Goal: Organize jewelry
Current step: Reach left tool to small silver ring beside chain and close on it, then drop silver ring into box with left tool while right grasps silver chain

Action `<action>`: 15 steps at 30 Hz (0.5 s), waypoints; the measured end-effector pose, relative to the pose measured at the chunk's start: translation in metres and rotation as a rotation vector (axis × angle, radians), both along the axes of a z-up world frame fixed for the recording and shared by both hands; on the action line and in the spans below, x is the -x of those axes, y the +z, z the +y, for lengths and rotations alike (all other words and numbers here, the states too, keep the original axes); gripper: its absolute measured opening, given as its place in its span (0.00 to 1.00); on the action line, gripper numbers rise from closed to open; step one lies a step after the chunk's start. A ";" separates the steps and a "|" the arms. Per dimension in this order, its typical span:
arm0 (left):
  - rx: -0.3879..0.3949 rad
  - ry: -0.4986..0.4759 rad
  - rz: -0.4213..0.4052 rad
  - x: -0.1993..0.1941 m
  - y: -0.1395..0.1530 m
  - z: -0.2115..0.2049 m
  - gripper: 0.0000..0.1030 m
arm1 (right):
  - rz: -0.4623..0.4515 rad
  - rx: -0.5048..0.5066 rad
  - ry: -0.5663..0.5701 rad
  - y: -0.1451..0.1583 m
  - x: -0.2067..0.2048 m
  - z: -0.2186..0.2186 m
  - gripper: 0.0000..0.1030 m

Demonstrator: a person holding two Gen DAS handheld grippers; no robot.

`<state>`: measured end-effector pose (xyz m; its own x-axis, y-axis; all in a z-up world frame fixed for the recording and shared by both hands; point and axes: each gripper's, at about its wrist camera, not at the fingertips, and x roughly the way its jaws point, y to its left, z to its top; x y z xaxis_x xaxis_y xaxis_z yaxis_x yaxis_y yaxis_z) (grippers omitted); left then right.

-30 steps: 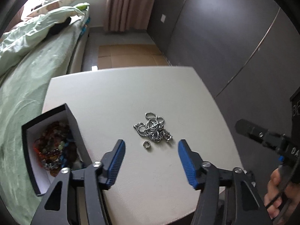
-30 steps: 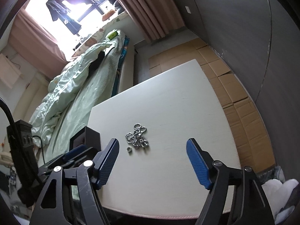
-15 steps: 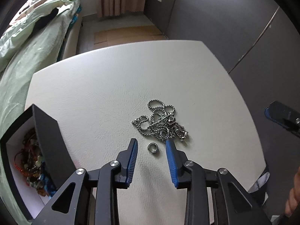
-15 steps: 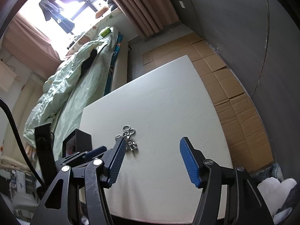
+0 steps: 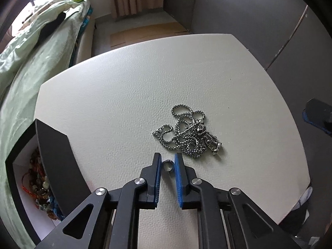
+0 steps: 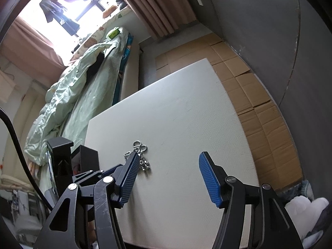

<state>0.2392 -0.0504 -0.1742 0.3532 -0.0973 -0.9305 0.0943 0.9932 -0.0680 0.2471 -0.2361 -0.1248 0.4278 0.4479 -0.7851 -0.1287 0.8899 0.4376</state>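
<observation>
A small silver ring [image 5: 167, 165] lies on the white table [image 5: 124, 78], just in front of a heaped silver chain necklace [image 5: 187, 131]. My left gripper [image 5: 167, 161] points steeply down with the ring between its blue pads. The jaws are closing and the pads touch the ring's sides. An open black box [image 5: 56, 157] holding beaded jewelry [image 5: 39, 183] stands at the left. My right gripper [image 6: 170, 155] hovers open over the table with nothing between its fingers. Its left finger hides part of the chain [image 6: 140, 147].
A bed with a green quilt [image 5: 31, 51] runs along the table's left side. Flattened cardboard [image 6: 259, 103] covers the floor to the right, below a dark wall. One blue-padded finger [image 5: 317, 114] of the right gripper shows at the table's right edge.
My left gripper came down over the ring and its jaws narrowed from wide apart to touching it. The right gripper's jaws narrowed a little and it drifted slightly.
</observation>
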 end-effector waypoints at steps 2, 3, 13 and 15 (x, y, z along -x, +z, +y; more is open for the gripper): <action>0.027 0.012 -0.003 0.001 0.003 0.005 0.13 | 0.009 0.004 0.006 -0.003 -0.002 0.004 0.60; 0.034 0.017 -0.008 0.001 0.004 0.008 0.13 | 0.013 0.006 0.008 -0.005 -0.003 0.006 0.60; 0.166 0.110 -0.113 0.014 0.047 0.047 0.13 | 0.050 0.036 0.077 -0.021 -0.014 0.042 0.54; 0.184 0.124 -0.132 0.017 0.055 0.055 0.13 | 0.058 0.047 0.089 -0.025 -0.017 0.050 0.54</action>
<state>0.2223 0.0042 -0.1196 0.4902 -0.2088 -0.8462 -0.0077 0.9698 -0.2437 0.2641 -0.1860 -0.1495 0.3411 0.4444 -0.8284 -0.1838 0.8957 0.4048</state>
